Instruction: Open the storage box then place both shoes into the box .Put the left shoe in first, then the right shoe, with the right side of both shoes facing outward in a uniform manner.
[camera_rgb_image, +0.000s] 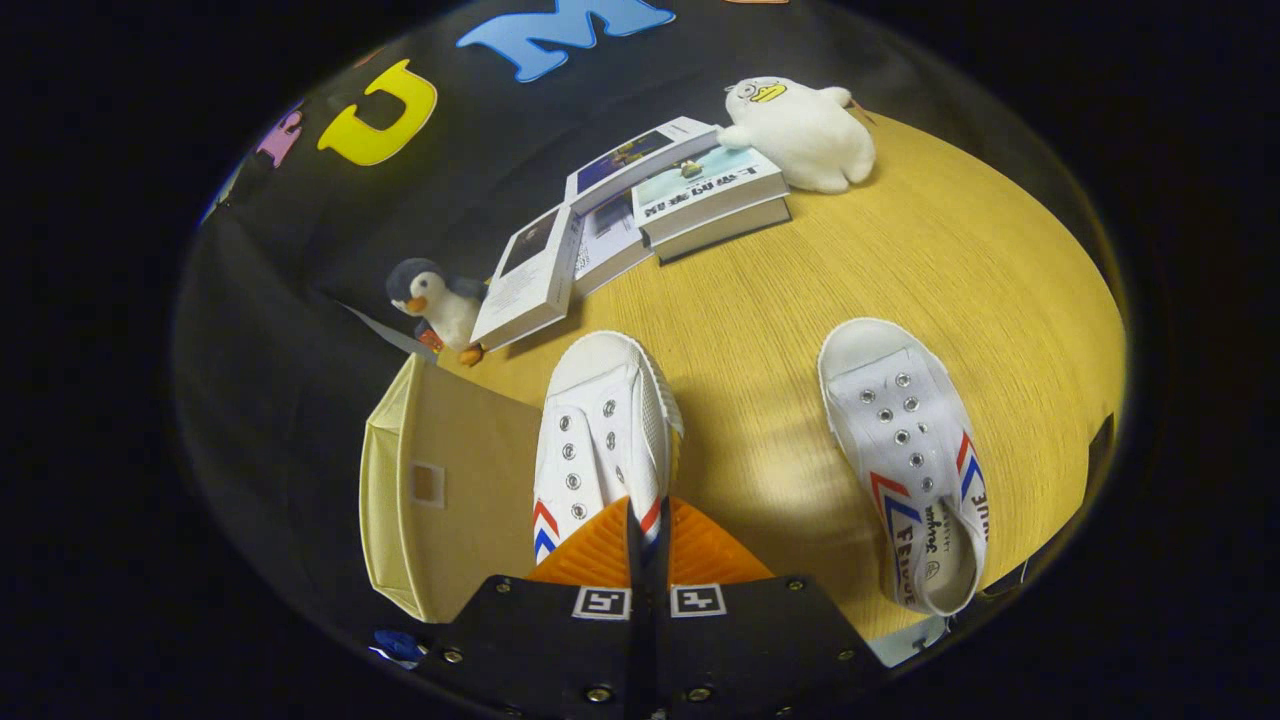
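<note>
My gripper (645, 535) has its orange fingers (590, 555) pressed together on the heel end of a white canvas shoe (600, 430) with red and blue chevrons, toe pointing away. The shoe hangs tilted over the table beside the beige fabric storage box (440, 490), which sits just left of the fingers. I cannot tell whether the box is open. The second white shoe (915, 460) lies flat on the wooden table (780, 330) to the right, toe away, its opening nearest me.
Beyond the shoes lie a stack of books (700, 195) and an open booklet (535, 275). A white duck plush (805, 130) sits at the far side, a penguin plush (435, 305) just beyond the box.
</note>
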